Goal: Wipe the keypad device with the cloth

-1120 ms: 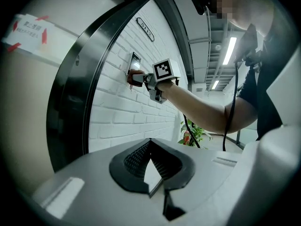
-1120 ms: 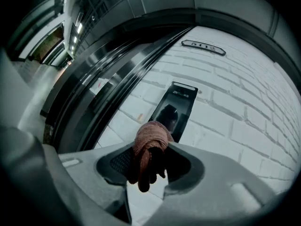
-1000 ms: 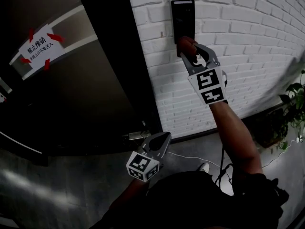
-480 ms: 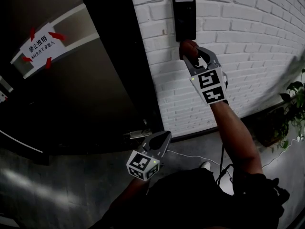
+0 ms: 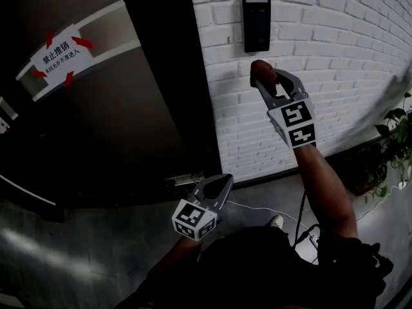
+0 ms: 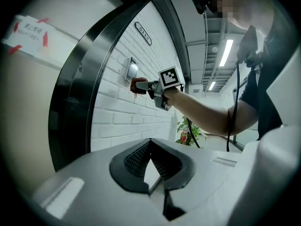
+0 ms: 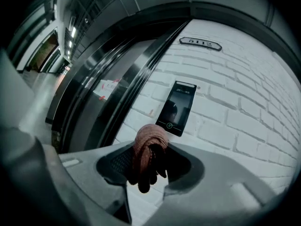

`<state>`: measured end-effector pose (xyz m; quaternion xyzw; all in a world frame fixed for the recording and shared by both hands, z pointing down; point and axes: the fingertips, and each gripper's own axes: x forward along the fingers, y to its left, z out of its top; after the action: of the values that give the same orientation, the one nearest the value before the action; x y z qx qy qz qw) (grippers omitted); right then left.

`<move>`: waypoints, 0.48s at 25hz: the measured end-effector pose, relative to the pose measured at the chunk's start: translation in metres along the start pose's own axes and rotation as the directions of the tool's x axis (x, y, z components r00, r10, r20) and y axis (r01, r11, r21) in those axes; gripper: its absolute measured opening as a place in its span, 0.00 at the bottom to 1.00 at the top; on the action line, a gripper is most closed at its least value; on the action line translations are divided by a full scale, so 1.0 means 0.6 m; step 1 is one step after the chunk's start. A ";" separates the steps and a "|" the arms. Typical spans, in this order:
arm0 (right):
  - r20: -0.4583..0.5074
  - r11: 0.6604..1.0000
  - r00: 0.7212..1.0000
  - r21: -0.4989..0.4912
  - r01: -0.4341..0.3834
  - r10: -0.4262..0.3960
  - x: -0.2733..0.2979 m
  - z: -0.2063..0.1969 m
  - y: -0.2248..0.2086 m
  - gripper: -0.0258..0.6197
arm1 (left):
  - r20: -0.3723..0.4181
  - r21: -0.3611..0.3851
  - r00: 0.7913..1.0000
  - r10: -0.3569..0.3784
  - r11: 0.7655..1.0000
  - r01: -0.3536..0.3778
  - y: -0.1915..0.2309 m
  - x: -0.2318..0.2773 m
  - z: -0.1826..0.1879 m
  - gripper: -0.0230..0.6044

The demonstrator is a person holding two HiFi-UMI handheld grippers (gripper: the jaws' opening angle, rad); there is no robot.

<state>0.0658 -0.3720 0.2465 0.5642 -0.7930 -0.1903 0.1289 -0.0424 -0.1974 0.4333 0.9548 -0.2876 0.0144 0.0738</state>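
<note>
Keypad device (image 5: 256, 24), a glossy black rectangular panel, was fixed flat on the white brick wall (image 5: 335, 56), just beside the dark door (image 5: 96, 127). Its long axis ran straight up and down and its face pointed out from the wall toward me. In the right gripper view (image 7: 176, 108) it sat just above and beyond my jaws.

My right tool (image 5: 264, 76) was clamped on the reddish-brown cloth (image 5: 262, 71), which was bunched into a wad poking out past the jaw tips toward the bricks. It sat below the panel's lower edge and was not touching it. The same wad filled the jaws in the right gripper view (image 7: 148, 149).

I judged the cloth light, soft and limp, so pinching it across the bunched middle made sense: that left a padded nose out front to meet the glass. The panel looked rigid and anchored, smooth and probably easy to scratch or press by accident. I reckoned on gentle strokes along its height and no gripping.

My left tool (image 5: 222, 185) hung low near my body with its jaws pressed together at the tips and nothing between them (image 6: 150, 159).
</note>
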 end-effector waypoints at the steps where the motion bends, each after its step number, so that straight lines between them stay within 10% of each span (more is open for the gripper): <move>1: 0.004 1.000 1.000 0.009 -0.004 0.004 -0.016 0.002 0.008 0.26 | -0.002 0.003 1.000 -0.005 1.000 0.005 0.001 -0.005 -0.003 0.06; 12: 0.012 0.985 0.992 0.120 -0.125 0.124 -0.221 -0.064 0.176 0.26 | 0.006 -0.011 0.999 -0.034 0.999 0.034 -0.016 -0.039 -0.016 0.06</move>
<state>0.0364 -0.2220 0.3297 0.5199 -0.8370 -0.1352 0.1044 -0.0565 -0.1751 0.4399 0.9592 -0.2715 0.0089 0.0786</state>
